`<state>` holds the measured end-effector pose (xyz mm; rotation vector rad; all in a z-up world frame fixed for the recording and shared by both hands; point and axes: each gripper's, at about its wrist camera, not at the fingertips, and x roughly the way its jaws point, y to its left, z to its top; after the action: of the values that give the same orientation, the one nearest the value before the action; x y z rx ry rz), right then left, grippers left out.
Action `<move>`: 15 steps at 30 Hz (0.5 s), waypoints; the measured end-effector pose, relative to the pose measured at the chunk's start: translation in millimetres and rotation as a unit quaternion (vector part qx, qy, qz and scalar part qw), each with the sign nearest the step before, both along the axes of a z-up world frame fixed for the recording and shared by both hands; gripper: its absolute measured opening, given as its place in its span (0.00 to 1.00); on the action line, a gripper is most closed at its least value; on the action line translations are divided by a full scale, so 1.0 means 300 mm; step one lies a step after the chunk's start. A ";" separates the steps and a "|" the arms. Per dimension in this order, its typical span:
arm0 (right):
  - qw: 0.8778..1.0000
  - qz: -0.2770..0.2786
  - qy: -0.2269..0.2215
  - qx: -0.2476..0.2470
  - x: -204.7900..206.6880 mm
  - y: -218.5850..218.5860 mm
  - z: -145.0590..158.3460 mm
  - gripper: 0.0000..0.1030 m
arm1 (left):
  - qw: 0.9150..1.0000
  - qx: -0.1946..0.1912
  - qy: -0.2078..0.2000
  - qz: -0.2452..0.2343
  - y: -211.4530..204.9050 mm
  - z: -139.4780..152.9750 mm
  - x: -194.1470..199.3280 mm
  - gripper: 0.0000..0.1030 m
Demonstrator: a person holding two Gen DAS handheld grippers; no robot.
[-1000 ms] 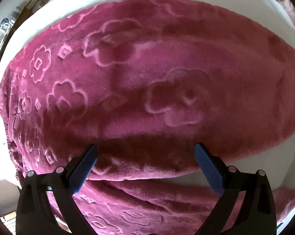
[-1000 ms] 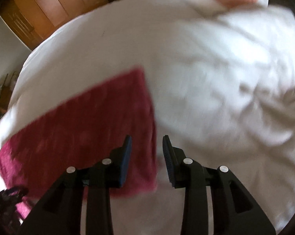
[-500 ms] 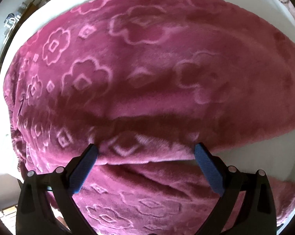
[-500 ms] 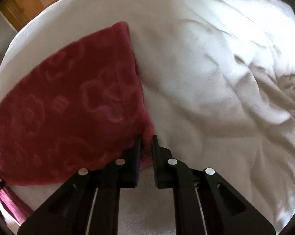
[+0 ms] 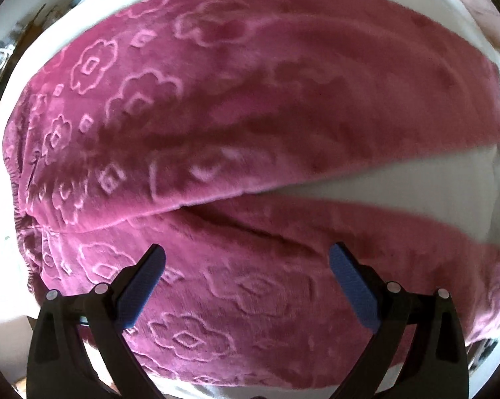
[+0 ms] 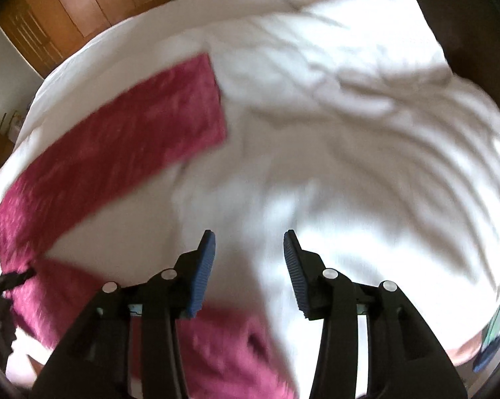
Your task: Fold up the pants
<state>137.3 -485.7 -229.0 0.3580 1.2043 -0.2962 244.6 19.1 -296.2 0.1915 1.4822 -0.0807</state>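
In the left wrist view, the pink pants (image 5: 250, 106) are cut off by the frame edges; two legs are seen diverging rightward on the white bed (image 5: 399, 186), beneath the spread, empty left gripper (image 5: 246, 266).

In the blurred right wrist view, the legs run lengthwise from lower left to centre. The right gripper (image 6: 248, 242) is seen parted, holding nothing, over the rumpled duvet (image 6: 349, 116); wooden cabinets (image 6: 67, 10) stand behind.

Right tool (image 6: 248, 262) parted over white bedding (image 6: 333, 133), pink pants (image 6: 117, 143) leftward

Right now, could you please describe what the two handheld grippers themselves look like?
Both look alike. The left gripper and right gripper each have two black plastic, angular fingers with open triangular cut-outs, silver round rivets at the joints, and blue ribbed pads on the inner faces. No cables, markings or sleeves are visible.
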 end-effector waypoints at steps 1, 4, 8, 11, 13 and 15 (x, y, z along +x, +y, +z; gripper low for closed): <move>1.000 -0.001 0.006 0.002 -0.051 0.021 -0.002 0.51 | 1.000 -0.001 0.001 -0.007 0.002 -0.001 -0.020 0.95; 1.000 -0.001 0.020 -0.003 -0.105 0.091 -0.011 0.58 | 1.000 -0.001 0.003 -0.024 0.010 -0.007 -0.065 0.95; 0.999 -0.011 0.041 0.005 -0.122 0.131 -0.115 0.56 | 0.999 0.006 0.004 -0.043 0.023 -0.019 -0.107 0.95; 0.998 -0.015 0.060 0.002 -0.106 0.145 -0.175 0.10 | 0.998 0.014 0.005 -0.053 0.023 -0.040 -0.135 0.95; 0.998 -0.017 0.063 -0.021 -0.093 0.154 -0.172 0.08 | 0.998 0.022 0.008 -0.056 0.035 -0.053 -0.163 0.95; 0.997 -0.016 0.048 -0.065 -0.081 0.162 -0.118 0.08 | 0.998 0.030 0.011 -0.057 0.046 -0.079 -0.204 0.95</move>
<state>113.1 -437.0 -264.3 0.2531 1.2675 -0.4212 183.4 33.0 -319.7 0.3250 1.4953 -0.1294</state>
